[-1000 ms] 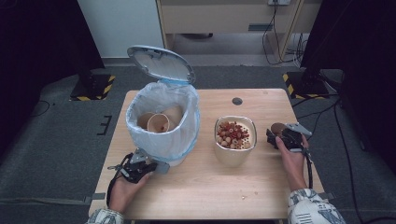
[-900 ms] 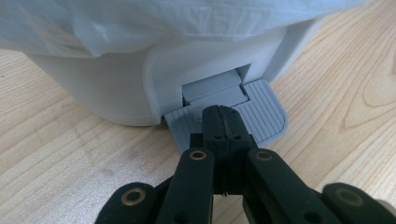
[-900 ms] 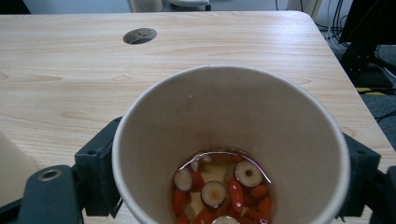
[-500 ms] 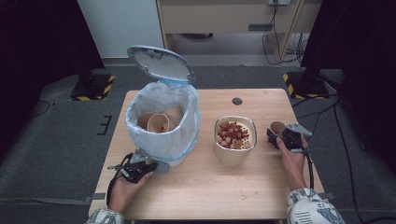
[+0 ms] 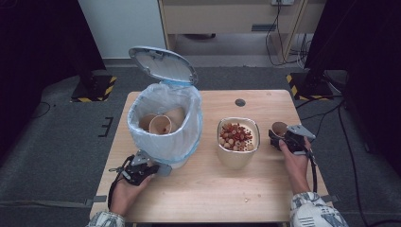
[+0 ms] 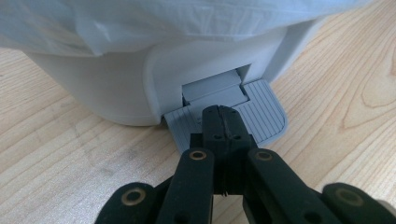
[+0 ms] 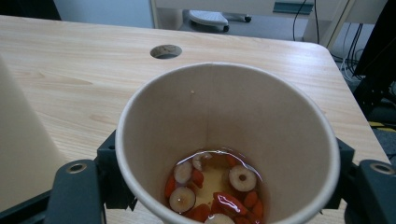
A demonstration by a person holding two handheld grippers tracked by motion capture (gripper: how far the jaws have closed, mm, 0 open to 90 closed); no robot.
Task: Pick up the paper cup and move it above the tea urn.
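A white pedal bin (image 5: 163, 123) lined with a pale blue bag stands at the table's left, its lid (image 5: 163, 64) raised. Paper cups lie inside it. My left gripper (image 5: 158, 169) is shut, and its tip (image 6: 223, 114) rests on the bin's grey pedal (image 6: 264, 114). At the right, my right gripper (image 5: 278, 137) holds an upright paper cup (image 5: 279, 128). The cup (image 7: 224, 107) holds liquid with red and white pieces. The jaws have just been closing and now press on both sides of the cup.
A cream bowl (image 5: 236, 161) heaped with red and pale pieces sits between the bin and the paper cup. The table has a round cable hole (image 5: 240, 102) near its far edge. A small crumb (image 5: 246, 200) lies near the front edge.
The right gripper has closed in slightly on the paper cup. The left gripper, the pedal and the raised lid have stayed as they were.
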